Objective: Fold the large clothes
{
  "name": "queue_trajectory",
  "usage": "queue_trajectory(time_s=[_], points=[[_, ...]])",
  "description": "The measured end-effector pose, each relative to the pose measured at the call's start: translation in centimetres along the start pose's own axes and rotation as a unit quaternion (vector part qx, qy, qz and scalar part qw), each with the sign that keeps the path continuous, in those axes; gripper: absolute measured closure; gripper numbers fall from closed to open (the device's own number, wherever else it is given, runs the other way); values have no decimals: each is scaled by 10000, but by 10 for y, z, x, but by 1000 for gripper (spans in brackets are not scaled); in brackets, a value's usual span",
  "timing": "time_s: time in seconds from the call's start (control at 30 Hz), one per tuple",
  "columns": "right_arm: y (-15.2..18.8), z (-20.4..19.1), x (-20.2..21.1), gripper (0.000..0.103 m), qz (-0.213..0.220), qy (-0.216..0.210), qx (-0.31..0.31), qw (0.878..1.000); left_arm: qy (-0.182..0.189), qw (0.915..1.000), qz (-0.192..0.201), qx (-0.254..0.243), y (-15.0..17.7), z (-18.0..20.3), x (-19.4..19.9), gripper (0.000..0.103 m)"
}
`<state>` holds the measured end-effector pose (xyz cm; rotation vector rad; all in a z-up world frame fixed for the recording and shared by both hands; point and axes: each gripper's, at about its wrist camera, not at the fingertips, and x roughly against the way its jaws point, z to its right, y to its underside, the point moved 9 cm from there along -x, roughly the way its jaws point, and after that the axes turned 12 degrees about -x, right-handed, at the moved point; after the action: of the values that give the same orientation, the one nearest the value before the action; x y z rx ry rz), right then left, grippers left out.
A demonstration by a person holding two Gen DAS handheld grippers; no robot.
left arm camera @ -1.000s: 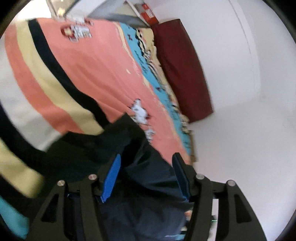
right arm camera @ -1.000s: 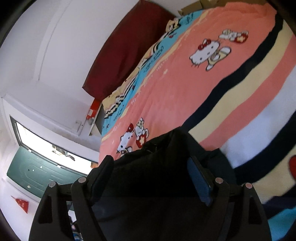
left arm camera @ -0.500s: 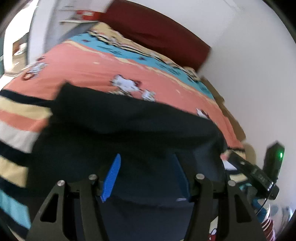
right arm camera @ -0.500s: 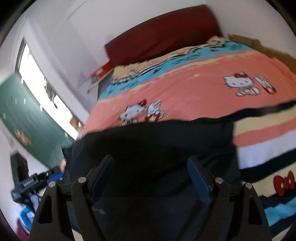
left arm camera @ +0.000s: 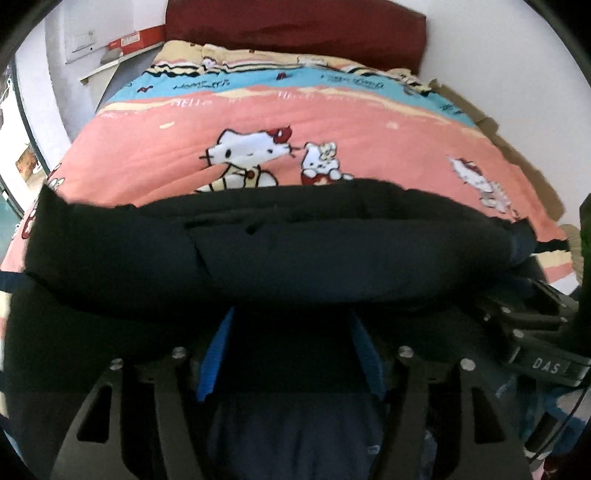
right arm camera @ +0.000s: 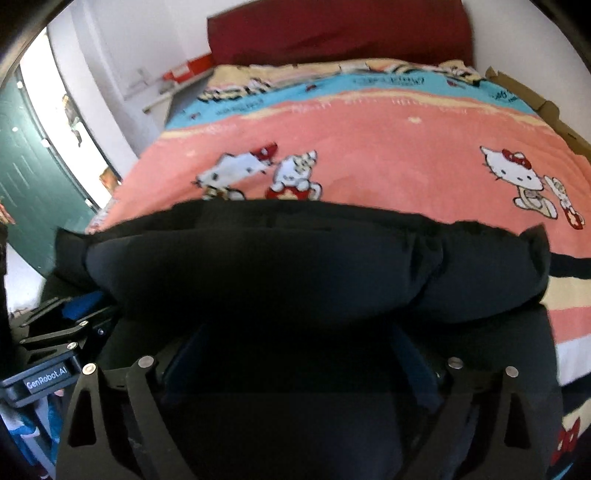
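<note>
The left gripper [left arm camera: 291, 354] has its two blue pads [left arm camera: 214, 354] apart, and its jaws have just been opening. Dark cloth lies between the pads. I cannot tell if the pads press on it.

The right gripper [right arm camera: 295, 365] has its jaws very wide, and they too have just been opening. Dark cloth fills the gap here as well, and it is too dark there to tell if the pads touch it.

The cloth is a big dark garment [left arm camera: 332, 258]. It lies across the near part of the bed, right in front of both grippers. It is bunched into a thick, puffy roll that runs from side to side. In the right wrist view the same roll [right arm camera: 280, 266] has a dip in it toward the right side. In that view the left gripper shows at the left edge, next to the garment. In the left wrist view the right gripper shows at the right edge.

Under the garment is a blanket [left arm camera: 369, 147]. It is pink with white cartoon cats on it. Near the garment's ends it has cream, dark and white stripes. Farther back it has a blue band with writing.

Behind the blanket is a dark red headboard [left arm camera: 295, 22]. To the left of it, a red box [left arm camera: 136, 38] sits on a small shelf by the white wall.
</note>
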<state>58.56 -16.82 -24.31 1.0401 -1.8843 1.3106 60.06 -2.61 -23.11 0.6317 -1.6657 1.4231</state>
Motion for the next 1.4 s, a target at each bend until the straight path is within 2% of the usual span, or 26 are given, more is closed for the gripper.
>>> queue_trajectory(time_s=[0.23,0.47,0.83,1.4], points=[[-8,8,-35,5,-17,214,-52,9998,-142,9999,5,86,-10,-11,-31,40],[-11,14,-54,4,-74,181,-165,9997,-250,9997,-12,47,-15,-12,-44,40],[-13,16,-68,3,-15,225,-185,9996,-378,9993,21,-20,-15,-14,-55,39],[-14,16,-78,3,389,37,-256,9989,-425,9985,344,-25,-13,-14,-63,39]])
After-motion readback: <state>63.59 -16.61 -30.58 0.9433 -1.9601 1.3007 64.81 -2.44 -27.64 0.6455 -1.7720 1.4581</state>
